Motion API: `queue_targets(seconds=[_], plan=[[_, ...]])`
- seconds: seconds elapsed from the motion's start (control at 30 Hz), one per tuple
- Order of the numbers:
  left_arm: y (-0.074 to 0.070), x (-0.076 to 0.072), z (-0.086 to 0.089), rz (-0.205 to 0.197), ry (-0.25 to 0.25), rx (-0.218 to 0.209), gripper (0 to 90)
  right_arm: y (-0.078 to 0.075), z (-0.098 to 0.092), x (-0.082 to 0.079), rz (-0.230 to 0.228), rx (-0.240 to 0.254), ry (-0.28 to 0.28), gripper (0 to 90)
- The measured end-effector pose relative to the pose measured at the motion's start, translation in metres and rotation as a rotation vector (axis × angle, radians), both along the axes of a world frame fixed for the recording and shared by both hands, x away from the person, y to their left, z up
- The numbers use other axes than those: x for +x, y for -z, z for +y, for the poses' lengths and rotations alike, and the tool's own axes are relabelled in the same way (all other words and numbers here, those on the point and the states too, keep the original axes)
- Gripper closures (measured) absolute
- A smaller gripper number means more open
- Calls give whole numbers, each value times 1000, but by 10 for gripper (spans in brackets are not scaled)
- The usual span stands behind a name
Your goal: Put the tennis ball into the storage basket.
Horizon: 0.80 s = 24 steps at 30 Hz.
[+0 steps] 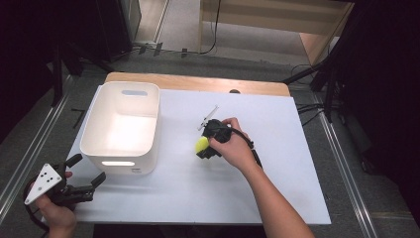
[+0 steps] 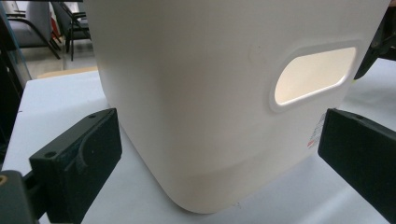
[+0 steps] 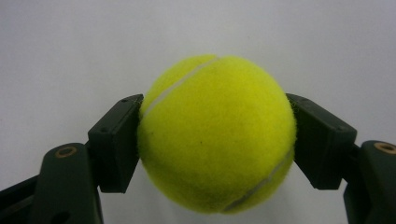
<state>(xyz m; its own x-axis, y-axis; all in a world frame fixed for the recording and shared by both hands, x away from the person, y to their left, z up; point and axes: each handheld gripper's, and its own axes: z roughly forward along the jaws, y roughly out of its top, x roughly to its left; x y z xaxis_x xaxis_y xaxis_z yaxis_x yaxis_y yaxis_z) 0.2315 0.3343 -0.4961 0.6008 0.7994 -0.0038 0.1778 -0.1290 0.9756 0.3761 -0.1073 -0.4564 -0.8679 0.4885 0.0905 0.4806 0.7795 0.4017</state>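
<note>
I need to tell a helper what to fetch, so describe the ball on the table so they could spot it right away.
Start at the white-topped table and find the tall white plastic bin on its left side. To the right of the bin, near the table's middle, the right tool is shut on a fuzzy yellow-green tennis ball. It is the only bright, round thing there.

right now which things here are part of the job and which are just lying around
In the job:
- fuzzy yellow tennis ball, clamped in the right gripper
- white plastic bin with handle slots, faced by the open left gripper

Lying about:
- thin white stick-like item beyond the right hand, too small to identify
- white tabletop
</note>
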Motion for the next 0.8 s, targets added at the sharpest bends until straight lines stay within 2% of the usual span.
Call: queue_targets(seconds=[0.13,0.4,0.67,0.8], plan=[[0,0,0,0,-2,-3,0,-3,2,-1,-1,15,3,240],[0,0,-1,4,0,1,0,-9,4,-2,-2,13,-12,240],[0,0,-1,4,3,1,0,-13,5,-1,2,38,-5,239],[0,0,-1,2,6,-1,0,-15,9,0,0,43,-21,240]])
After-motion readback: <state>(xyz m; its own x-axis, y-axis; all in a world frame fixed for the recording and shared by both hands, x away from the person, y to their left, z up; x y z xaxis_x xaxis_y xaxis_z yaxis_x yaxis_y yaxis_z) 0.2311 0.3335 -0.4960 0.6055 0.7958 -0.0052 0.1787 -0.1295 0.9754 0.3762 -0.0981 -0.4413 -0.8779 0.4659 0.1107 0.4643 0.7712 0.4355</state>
